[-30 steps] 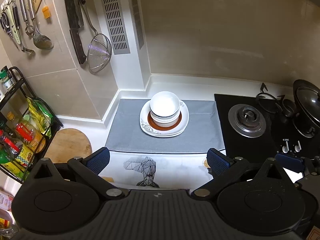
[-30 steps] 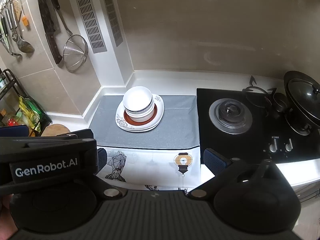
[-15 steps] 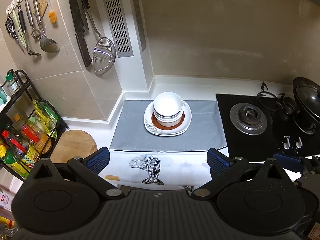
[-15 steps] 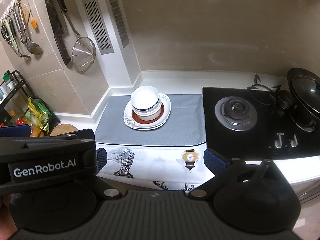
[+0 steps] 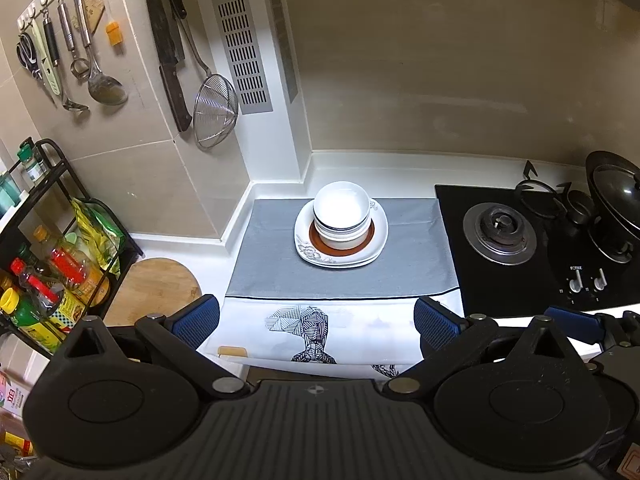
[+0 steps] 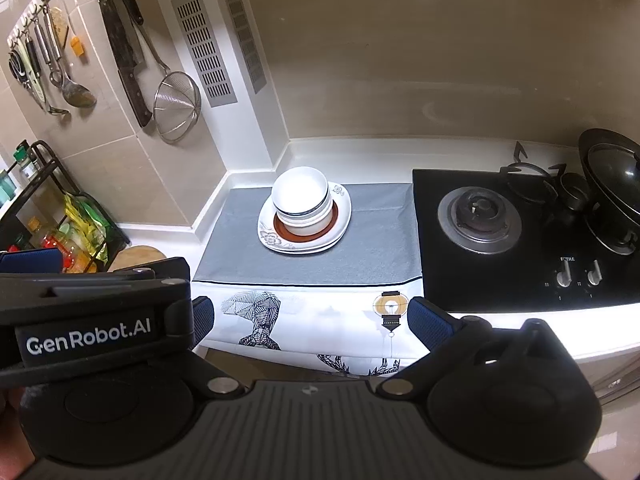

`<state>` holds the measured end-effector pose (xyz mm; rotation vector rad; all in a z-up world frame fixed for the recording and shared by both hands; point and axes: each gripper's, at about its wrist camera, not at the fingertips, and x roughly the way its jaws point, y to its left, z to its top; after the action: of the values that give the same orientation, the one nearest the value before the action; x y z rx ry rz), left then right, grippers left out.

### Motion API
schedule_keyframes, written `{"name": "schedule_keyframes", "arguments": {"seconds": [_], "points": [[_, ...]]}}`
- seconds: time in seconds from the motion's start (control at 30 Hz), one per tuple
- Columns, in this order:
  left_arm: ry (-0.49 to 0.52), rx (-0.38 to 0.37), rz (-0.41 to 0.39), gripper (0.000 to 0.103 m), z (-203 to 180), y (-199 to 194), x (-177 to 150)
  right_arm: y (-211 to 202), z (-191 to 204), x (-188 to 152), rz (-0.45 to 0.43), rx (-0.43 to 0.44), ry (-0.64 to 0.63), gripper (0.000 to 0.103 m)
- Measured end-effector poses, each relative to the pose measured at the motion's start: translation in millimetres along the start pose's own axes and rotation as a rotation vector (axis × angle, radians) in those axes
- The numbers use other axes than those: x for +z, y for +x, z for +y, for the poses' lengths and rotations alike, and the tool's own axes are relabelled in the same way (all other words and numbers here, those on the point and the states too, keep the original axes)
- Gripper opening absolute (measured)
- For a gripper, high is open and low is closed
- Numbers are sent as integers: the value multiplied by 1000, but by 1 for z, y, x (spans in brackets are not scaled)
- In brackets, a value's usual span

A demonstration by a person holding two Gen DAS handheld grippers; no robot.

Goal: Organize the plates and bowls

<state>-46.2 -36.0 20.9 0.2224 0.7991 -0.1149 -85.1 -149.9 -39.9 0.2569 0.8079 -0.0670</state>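
Note:
A stack of white bowls (image 5: 341,210) sits on a brown-ringed plate on top of white floral plates (image 5: 308,250), all on the grey mat (image 5: 272,264). The same stack of bowls (image 6: 301,196) and plates (image 6: 268,236) shows in the right wrist view. My left gripper (image 5: 316,322) is open and empty, held back in front of the counter edge. My right gripper (image 6: 308,318) is open and empty, also short of the counter, beside the left gripper's body (image 6: 88,320).
A black gas hob (image 5: 500,232) with a lidded wok (image 5: 616,196) lies right of the mat. A round wooden board (image 5: 156,288) and a rack of bottles (image 5: 48,280) stand at the left. Utensils, a knife and a strainer (image 5: 214,110) hang on the wall.
Both grippers have drawn back and up from the counter, so the stack looks smaller and farther. The dishes have not moved.

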Motion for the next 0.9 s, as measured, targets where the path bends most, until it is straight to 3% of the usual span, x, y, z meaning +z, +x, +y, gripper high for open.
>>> {"name": "schedule_keyframes", "arguments": {"seconds": [0.9], "points": [[2, 17, 12, 103, -3, 3, 0, 4, -3, 0, 12, 12, -4, 103]]}}
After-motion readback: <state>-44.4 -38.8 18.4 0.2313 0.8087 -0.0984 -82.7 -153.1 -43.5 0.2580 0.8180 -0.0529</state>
